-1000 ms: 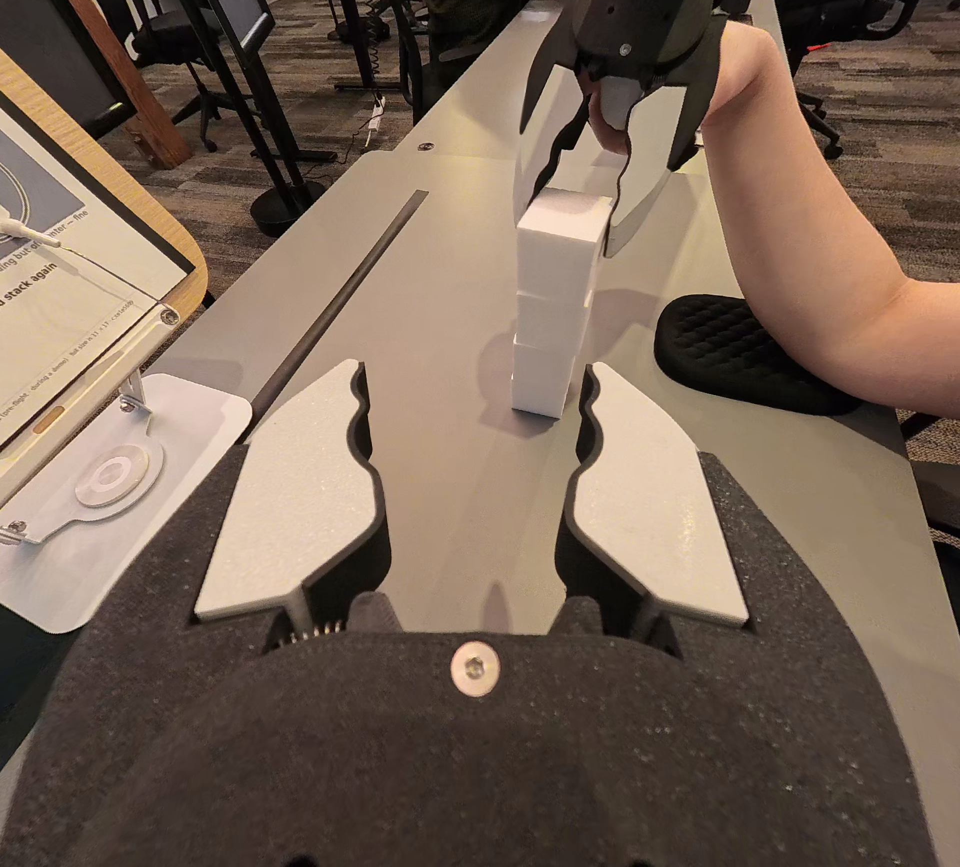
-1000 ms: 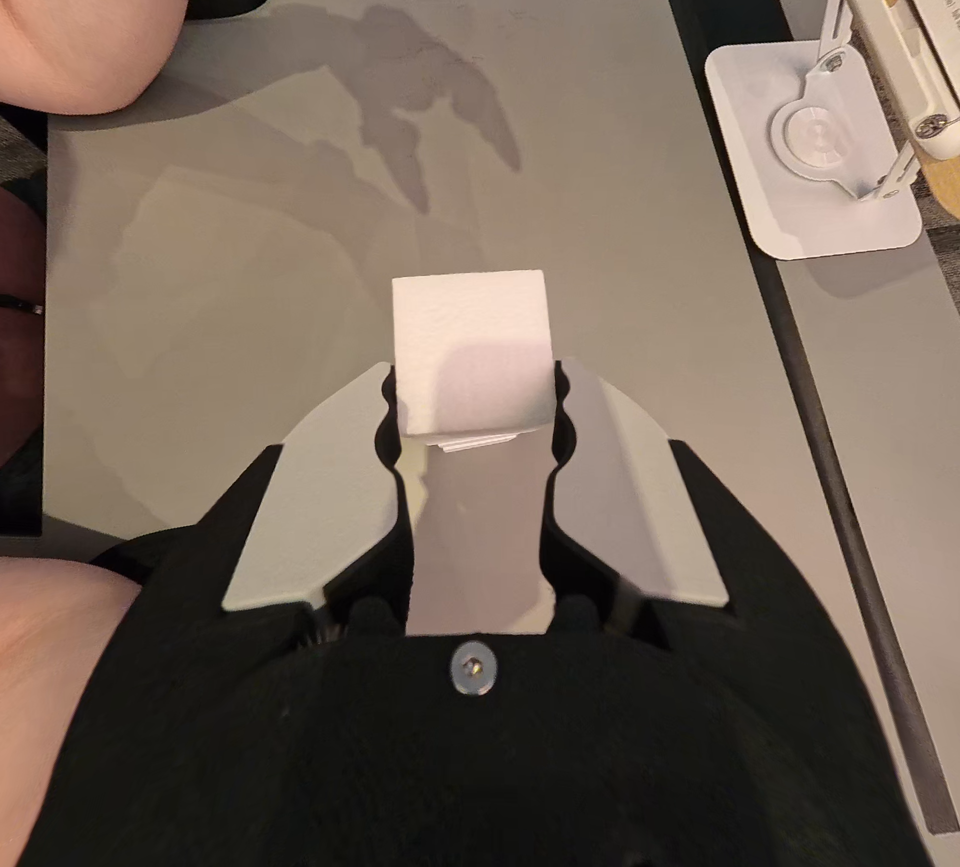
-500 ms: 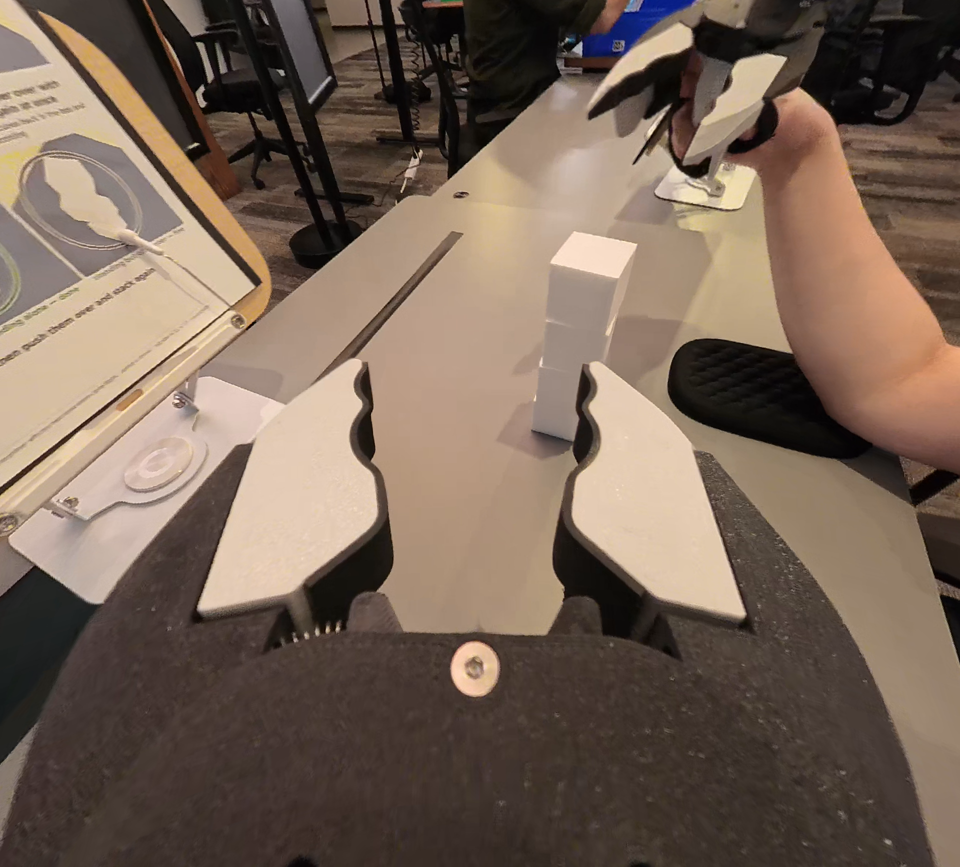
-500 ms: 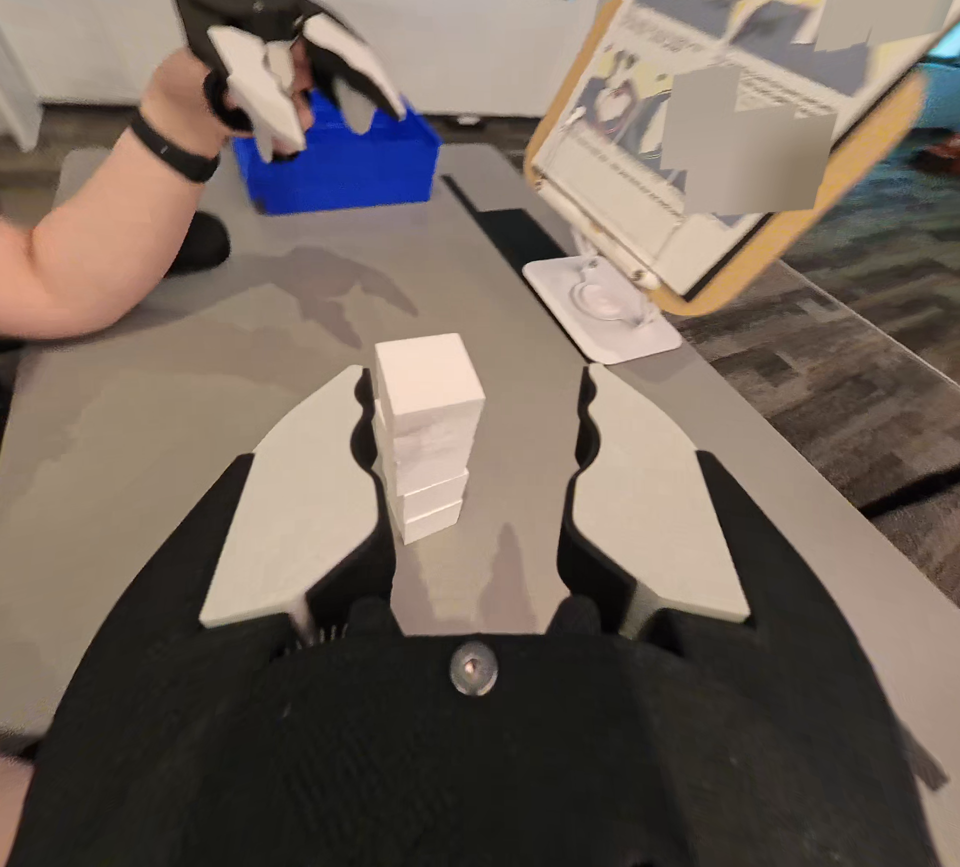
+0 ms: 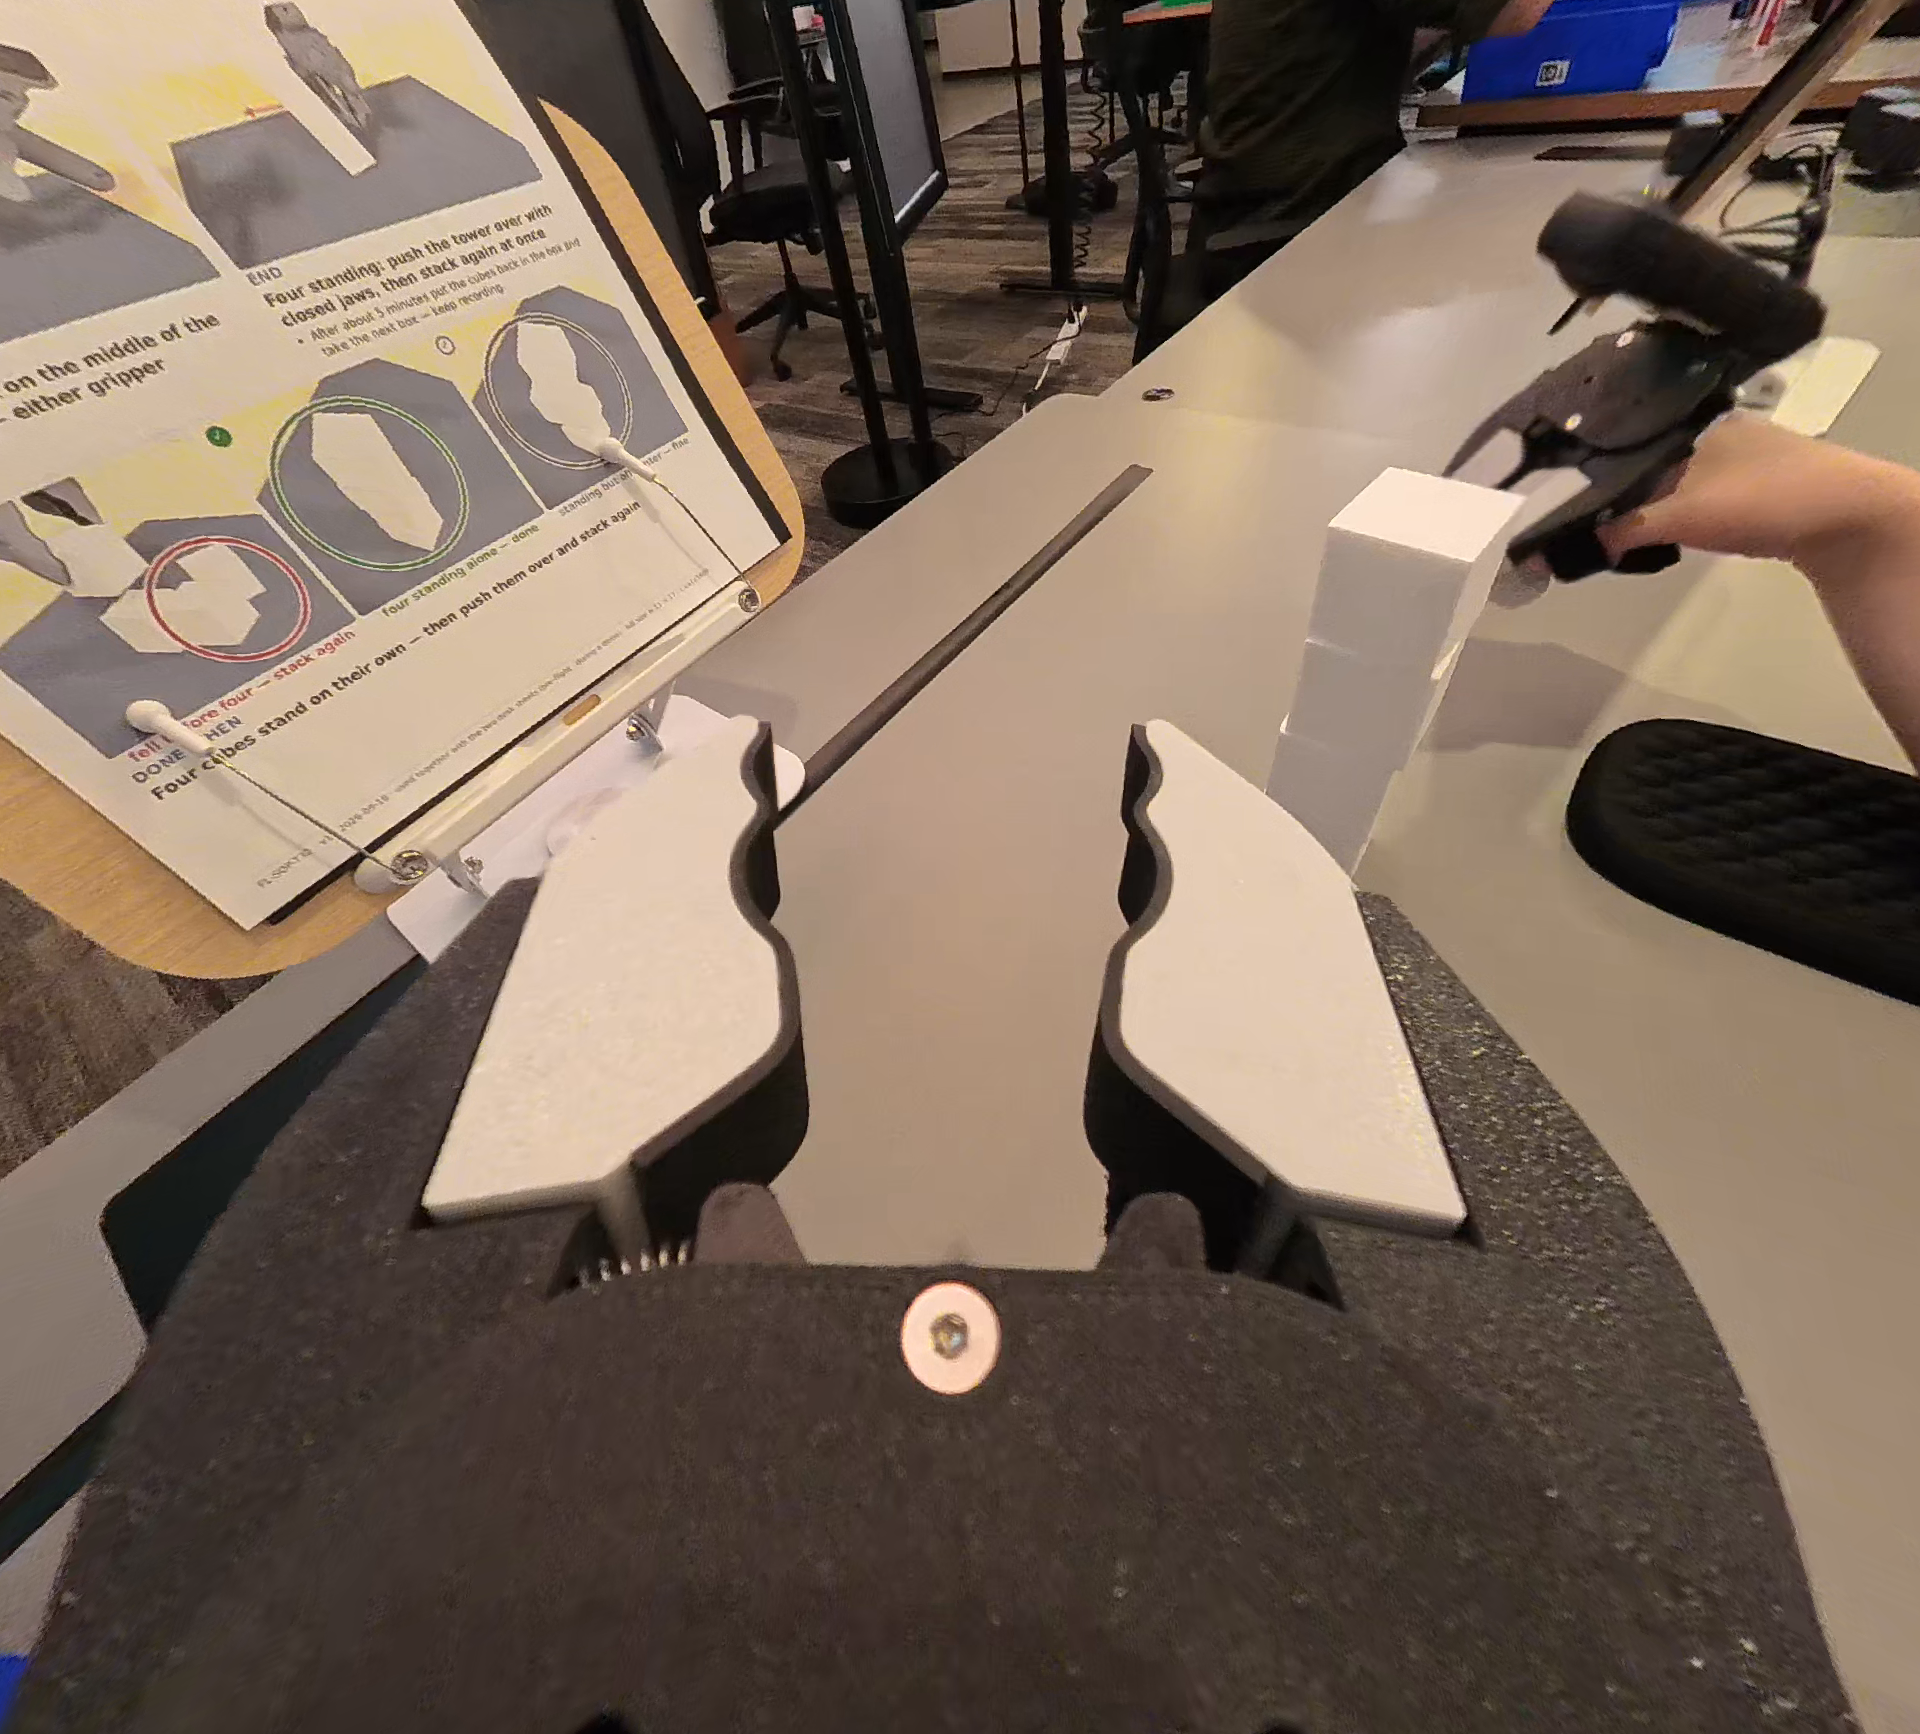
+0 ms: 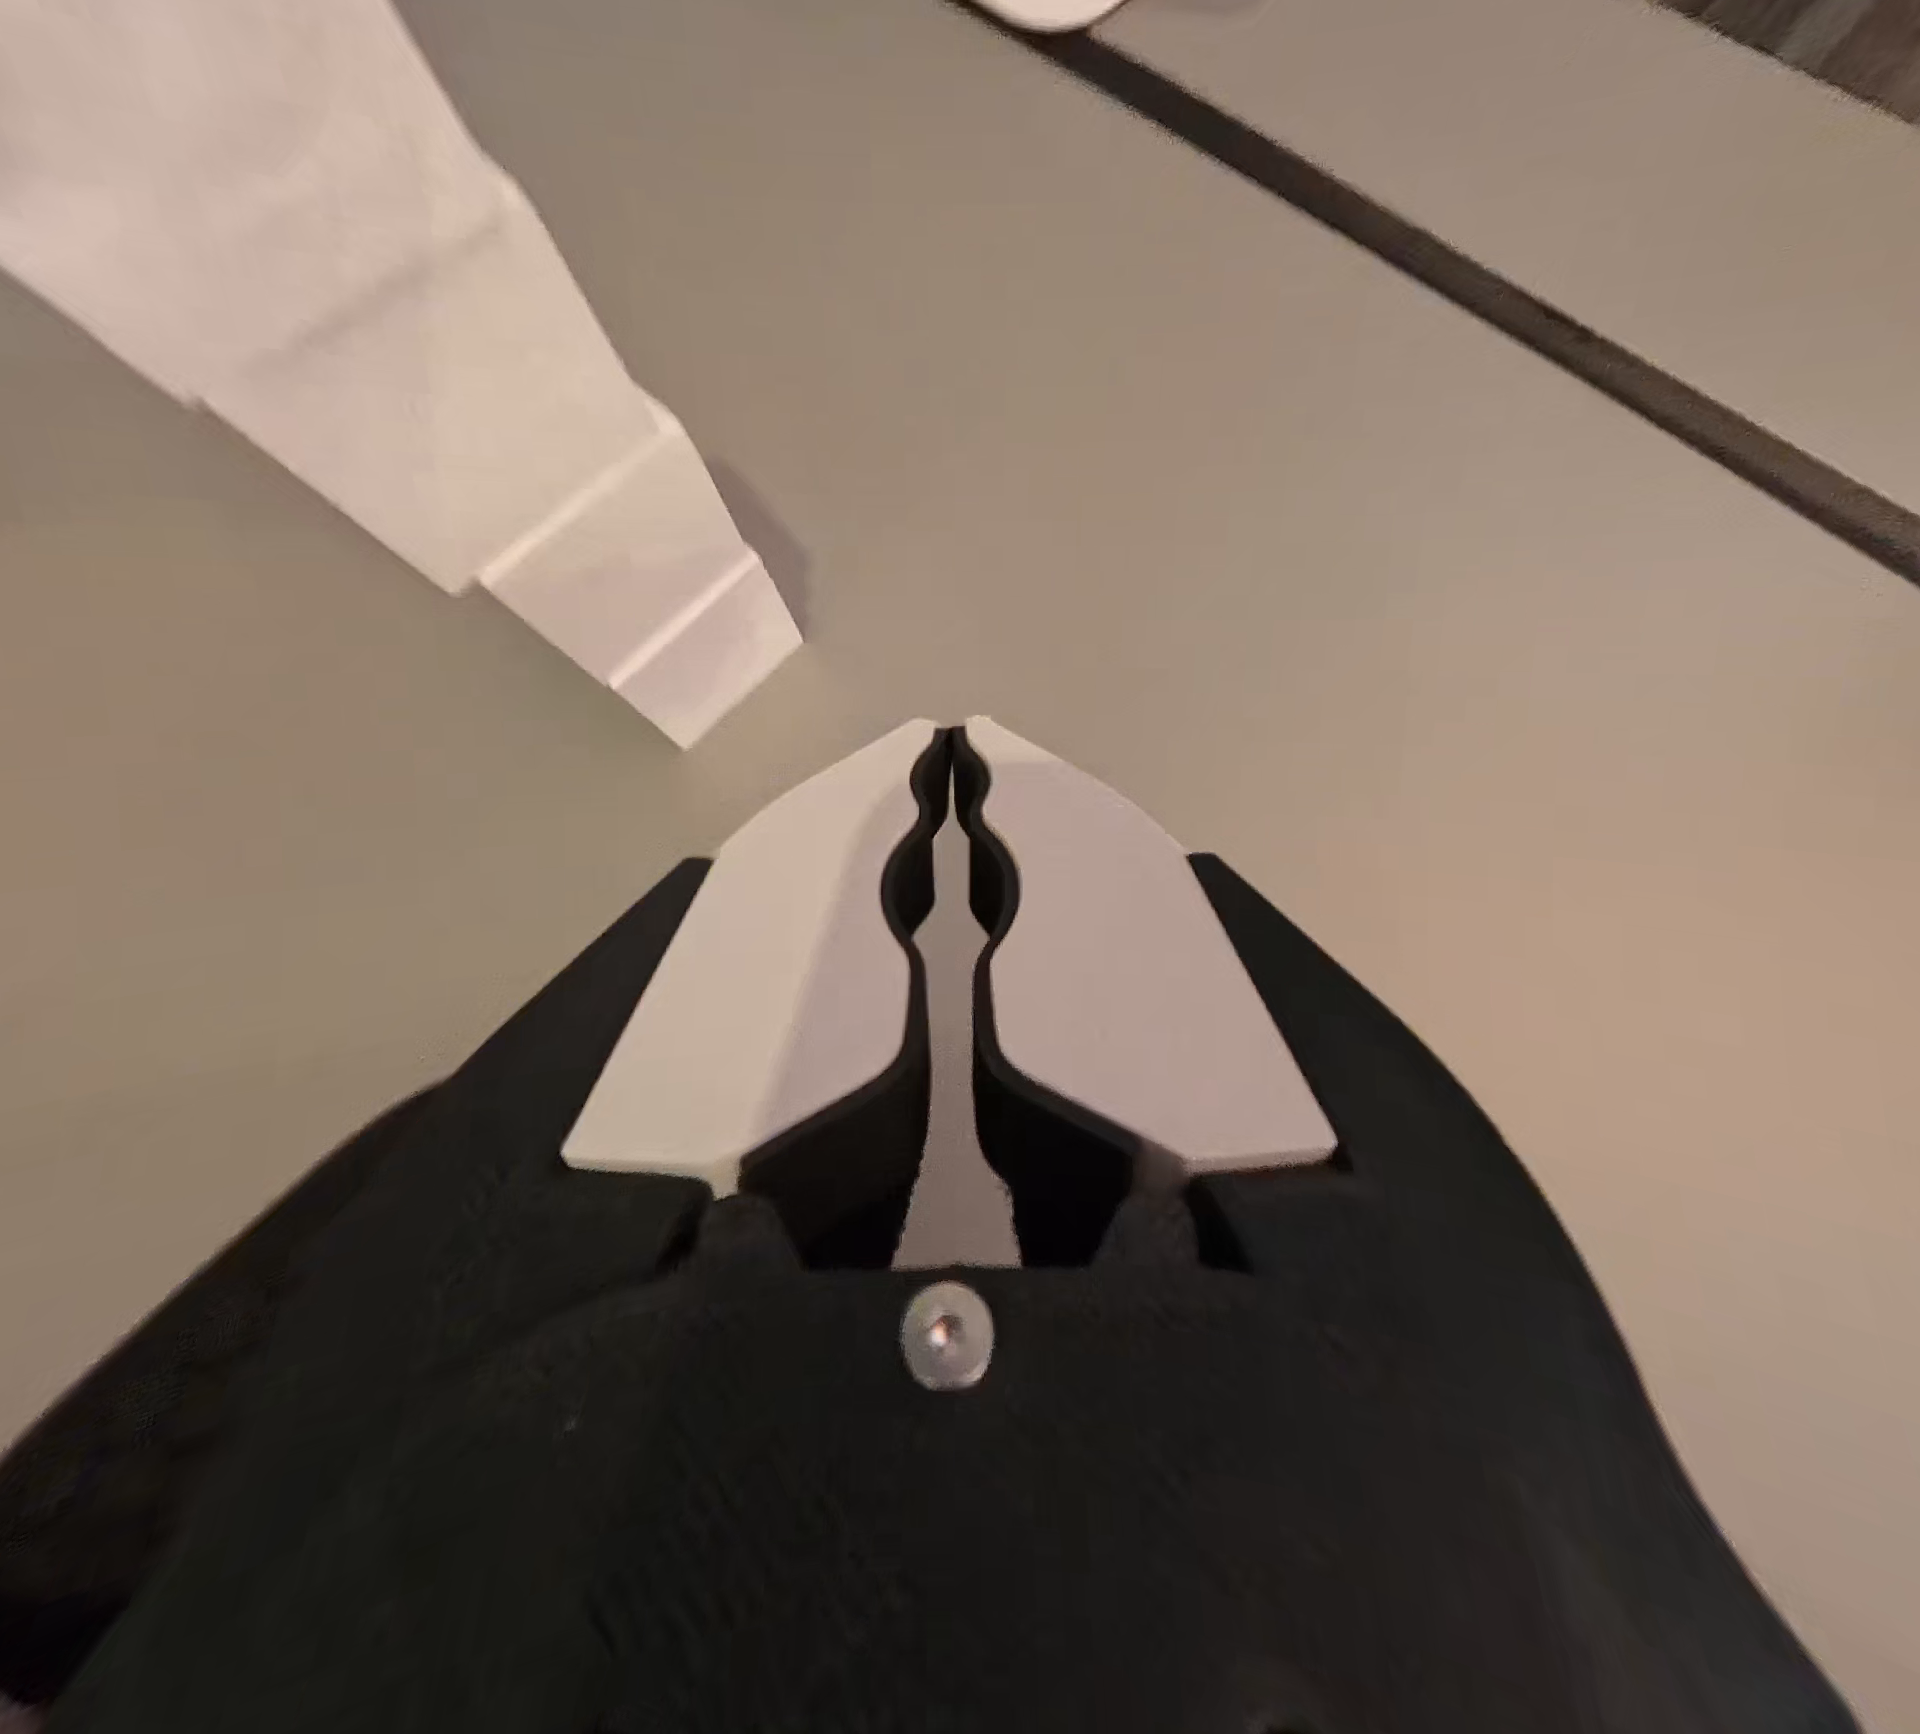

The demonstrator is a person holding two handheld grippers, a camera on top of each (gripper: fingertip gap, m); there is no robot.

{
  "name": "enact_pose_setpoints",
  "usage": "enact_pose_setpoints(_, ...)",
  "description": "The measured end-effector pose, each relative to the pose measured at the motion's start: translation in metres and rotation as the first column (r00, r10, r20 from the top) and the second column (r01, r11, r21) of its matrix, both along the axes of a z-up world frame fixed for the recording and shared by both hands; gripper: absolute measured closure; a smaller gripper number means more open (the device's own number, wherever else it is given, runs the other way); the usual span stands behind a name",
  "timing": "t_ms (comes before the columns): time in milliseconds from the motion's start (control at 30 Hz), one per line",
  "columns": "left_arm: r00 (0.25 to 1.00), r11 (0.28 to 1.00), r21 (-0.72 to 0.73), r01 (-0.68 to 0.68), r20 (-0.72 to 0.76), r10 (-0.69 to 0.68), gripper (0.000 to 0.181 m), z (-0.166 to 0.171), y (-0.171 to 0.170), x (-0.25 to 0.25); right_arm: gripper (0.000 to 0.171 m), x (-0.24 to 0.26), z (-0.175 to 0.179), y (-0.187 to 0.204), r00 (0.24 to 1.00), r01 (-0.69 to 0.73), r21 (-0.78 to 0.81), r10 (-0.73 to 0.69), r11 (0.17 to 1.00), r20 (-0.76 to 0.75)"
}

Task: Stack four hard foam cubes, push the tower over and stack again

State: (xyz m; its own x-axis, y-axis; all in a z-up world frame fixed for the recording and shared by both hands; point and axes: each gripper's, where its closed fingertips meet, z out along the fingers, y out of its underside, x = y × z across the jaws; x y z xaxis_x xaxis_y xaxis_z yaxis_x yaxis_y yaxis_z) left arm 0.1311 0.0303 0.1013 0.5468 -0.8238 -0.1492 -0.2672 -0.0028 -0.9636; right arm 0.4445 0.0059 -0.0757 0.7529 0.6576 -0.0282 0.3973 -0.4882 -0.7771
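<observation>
tower of cubes (image 5: 1371,645) stands; right gripper (image 6: 952,728) pressed together beside it, left gripper (image 5: 951,811) spread apart.

The left wrist view looks low along the flat grey table (image 5: 1039,697), toward the tall tower of white foam cubes (image 5: 1371,645) and the room beyond. The right wrist view faces steeply down at that table, close beside the same tower (image 6: 312,230); both views share it.

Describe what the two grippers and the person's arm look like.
Both the left gripper and right gripper have black, grainy bodies, flat pale-grey fingers with wavy black-edged inner sides, and a silver screw at the base. The right forearm is bare, with no sleeve in view.
</observation>
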Motion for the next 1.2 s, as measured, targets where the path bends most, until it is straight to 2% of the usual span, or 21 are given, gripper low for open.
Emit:
enact_pose_setpoints(233, 1.0, 1.0, 0.005, -0.013, 0.006, 0.013, 0.117, 0.002, 0.0, -0.006, 0.17, 0.002, -0.02, -0.002, 0.996, -0.025, -0.014, 0.026, 1.0, 0.082)
enact_pose_setpoints(467, 1.0, 1.0, -0.008, -0.026, 0.003, 0.026, 0.117, 0.0, 0.004, -0.009, 0.17, 0.044, -0.046, -0.01, 0.985, 0.139, -0.15, -0.121, 0.979, 0.125)
enact_pose_setpoints(633, 0.999, 0.999, -0.021, -0.044, -0.014, 0.043, 0.117, -0.005, 0.008, -0.014, 0.17, 0.044, -0.033, -0.016, 0.992, 0.123, -0.129, -0.12, 0.984, 0.03)
enact_pose_setpoints(833, 0.997, 0.997, -0.035, -0.074, -0.032, 0.072, 0.116, -0.009, 0.013, -0.02, 0.17, 0.006, -0.02, -0.024, 0.993, -0.005, -0.221, -0.022, 0.975, -0.118)
enact_pose_setpoints(967, 0.997, 0.996, -0.038, -0.074, -0.035, 0.073, 0.116, -0.01, 0.013, -0.021, 0.17, -0.032, -0.007, -0.025, 0.984, -0.108, -0.249, 0.068, 0.962, -0.163)
enact_pose_setpoints(1200, 0.996, 0.996, -0.042, -0.077, -0.046, 0.075, 0.116, -0.011, 0.012, -0.021, 0.171, -0.139, 0.038, -0.017, 0.927, -0.367, -0.195, 0.342, 0.909, -0.152)
